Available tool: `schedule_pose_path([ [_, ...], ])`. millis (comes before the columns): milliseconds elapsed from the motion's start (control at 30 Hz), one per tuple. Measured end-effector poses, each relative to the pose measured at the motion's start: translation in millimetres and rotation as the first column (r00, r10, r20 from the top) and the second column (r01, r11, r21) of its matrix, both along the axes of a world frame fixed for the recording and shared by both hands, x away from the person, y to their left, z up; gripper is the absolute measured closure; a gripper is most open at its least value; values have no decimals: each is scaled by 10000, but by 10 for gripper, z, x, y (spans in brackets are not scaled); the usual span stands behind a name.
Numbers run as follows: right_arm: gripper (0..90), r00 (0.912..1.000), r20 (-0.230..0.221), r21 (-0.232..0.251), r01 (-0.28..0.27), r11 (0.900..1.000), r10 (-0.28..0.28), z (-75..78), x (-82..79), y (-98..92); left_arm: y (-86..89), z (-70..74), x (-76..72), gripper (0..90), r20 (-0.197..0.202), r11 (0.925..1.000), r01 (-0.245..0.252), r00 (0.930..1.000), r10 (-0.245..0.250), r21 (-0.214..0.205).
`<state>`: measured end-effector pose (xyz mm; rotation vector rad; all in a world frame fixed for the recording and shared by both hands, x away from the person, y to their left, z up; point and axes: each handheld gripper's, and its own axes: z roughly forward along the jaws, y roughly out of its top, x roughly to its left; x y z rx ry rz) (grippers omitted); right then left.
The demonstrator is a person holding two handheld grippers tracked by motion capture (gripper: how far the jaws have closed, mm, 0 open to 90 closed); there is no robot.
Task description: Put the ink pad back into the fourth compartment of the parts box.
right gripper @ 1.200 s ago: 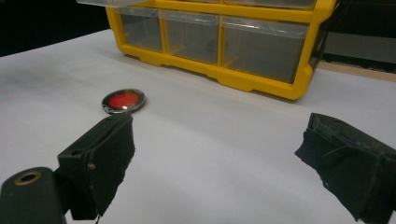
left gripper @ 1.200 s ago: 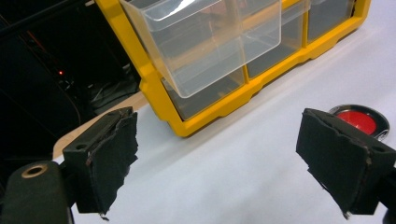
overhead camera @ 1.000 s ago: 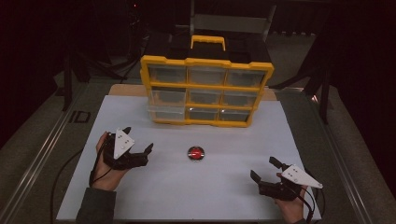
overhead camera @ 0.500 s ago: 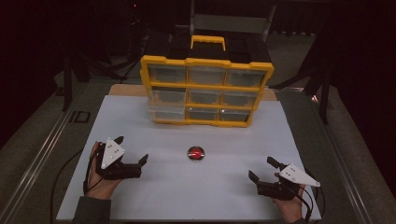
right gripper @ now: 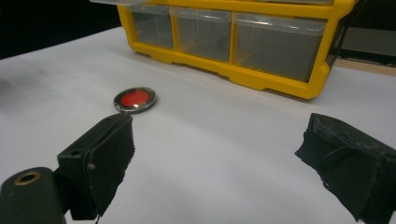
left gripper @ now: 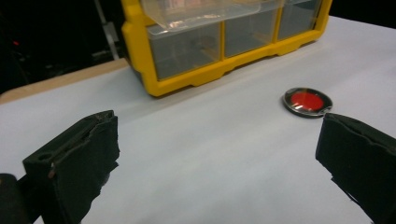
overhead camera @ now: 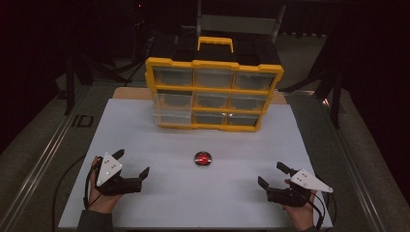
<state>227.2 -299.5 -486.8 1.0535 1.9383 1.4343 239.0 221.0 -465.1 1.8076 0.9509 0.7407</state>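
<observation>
Red disc (overhead camera: 203, 158) on white sheet, between both tools — left tool (overhead camera: 131, 166) wide, right tool (overhead camera: 272, 175) wide

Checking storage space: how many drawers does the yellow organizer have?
9 in the yellow organizer: three across the top, three in the middle, three along the bottom. The lower-left one is pulled out slightly.

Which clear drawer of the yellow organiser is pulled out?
The bottom-left clear drawer of the yellow organiser; it juts forward past the frame while the others sit flush.

Open white desk (overhead camera: 159, 145) all around the red disc (overhead camera: 203, 158); only the yellow drawer cabinet (overhead camera: 212, 94) blocks the far side.
</observation>
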Motion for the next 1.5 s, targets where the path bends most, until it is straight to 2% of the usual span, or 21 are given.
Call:
schedule_pose_path([
  [233,90,10000,-22,185,93,9998,-93,21,-10,-31,148,-16,-49,1,221,9971,-675,9974,683,-341],
  [533,90,9999,-103,188,-4,9998,6,46,1,-11,224,-39,-100,2,221,9956,-854,9960,863,-374],
  [667,90,9998,-181,184,-73,9998,77,78,6,4,248,-74,-82,2,67,9945,-1015,9948,1017,-271],
  [767,84,9997,-203,109,-121,9999,123,121,9,8,250,-86,-84,2,96,9920,-1258,9920,1259,-31],
  [800,83,9996,-220,112,-156,9998,158,141,12,10,255,-90,-85,2,97,9915,-1299,9915,1300,-66],
  [967,83,9992,-235,6,-335,9994,335,247,34,32,266,-96,-87,2,54,9906,-1347,9908,1349,-251],
  [1200,83,9972,-498,-301,-574,9979,559,335,117,115,246,-109,-74,2,-58,9915,-1291,9916,1291,-163],
  [1500,83,9930,-594,-596,-1060,9926,1024,493,202,238,239,-115,-69,2,-120,9914,-1293,9916,1290,-200],
])
